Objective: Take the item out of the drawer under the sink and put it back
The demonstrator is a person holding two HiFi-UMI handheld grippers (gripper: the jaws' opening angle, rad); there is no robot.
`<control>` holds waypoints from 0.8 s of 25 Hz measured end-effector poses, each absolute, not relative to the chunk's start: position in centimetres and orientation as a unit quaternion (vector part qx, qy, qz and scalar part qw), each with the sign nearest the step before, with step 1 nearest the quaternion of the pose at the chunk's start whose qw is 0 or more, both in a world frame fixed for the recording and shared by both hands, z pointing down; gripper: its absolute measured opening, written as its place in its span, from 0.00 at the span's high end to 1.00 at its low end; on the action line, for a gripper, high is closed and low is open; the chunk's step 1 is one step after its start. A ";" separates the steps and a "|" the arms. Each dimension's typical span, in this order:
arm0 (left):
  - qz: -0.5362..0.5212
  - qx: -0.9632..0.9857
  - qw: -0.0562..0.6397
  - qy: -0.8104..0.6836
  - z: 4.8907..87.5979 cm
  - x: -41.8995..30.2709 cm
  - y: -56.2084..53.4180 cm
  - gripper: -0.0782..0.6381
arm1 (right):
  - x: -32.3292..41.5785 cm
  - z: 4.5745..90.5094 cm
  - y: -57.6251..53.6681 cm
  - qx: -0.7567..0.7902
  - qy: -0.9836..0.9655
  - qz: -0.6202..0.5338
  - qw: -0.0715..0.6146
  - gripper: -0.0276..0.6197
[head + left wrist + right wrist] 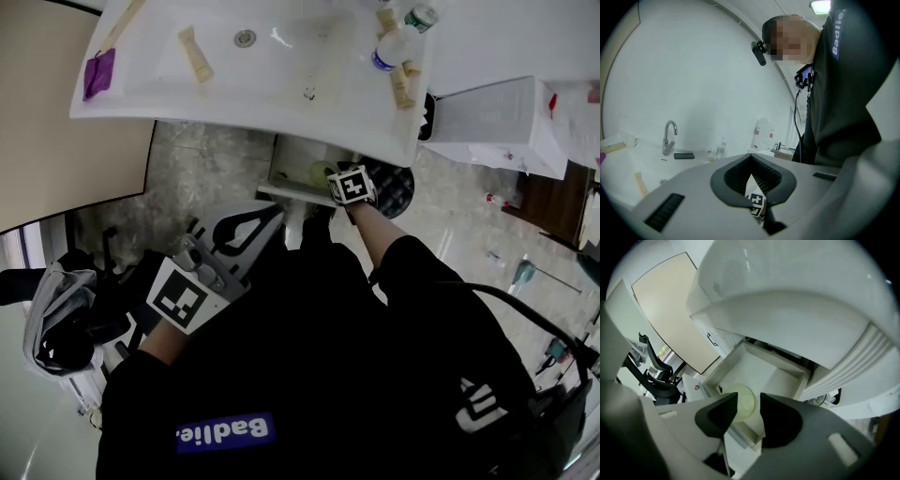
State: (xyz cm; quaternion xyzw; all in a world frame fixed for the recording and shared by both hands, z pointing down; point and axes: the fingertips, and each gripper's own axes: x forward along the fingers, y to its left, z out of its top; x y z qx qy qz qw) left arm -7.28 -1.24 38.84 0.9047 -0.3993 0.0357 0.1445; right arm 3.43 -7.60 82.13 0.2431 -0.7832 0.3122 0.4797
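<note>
Right gripper view | we find right gripper (748, 395) spread, empty | pale-green round item (744, 406) lies in drawer (773, 376), straight ahead of its jaws | left gripper (750, 157), pressed together, farther off.

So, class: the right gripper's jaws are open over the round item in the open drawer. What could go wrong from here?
1. The round item sits close to the front wall of the drawer, so the open right gripper may strike that wall or only pinch its edge.
2. The sink overhangs the drawer; a hasty lift could knock it.
</note>
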 end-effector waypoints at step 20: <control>-0.024 0.934 0.103 -0.342 33.1 -4.3 -1.3 0.88 | 1.8 49.9 -5.6 0.229 -0.927 0.225 0.194 0.86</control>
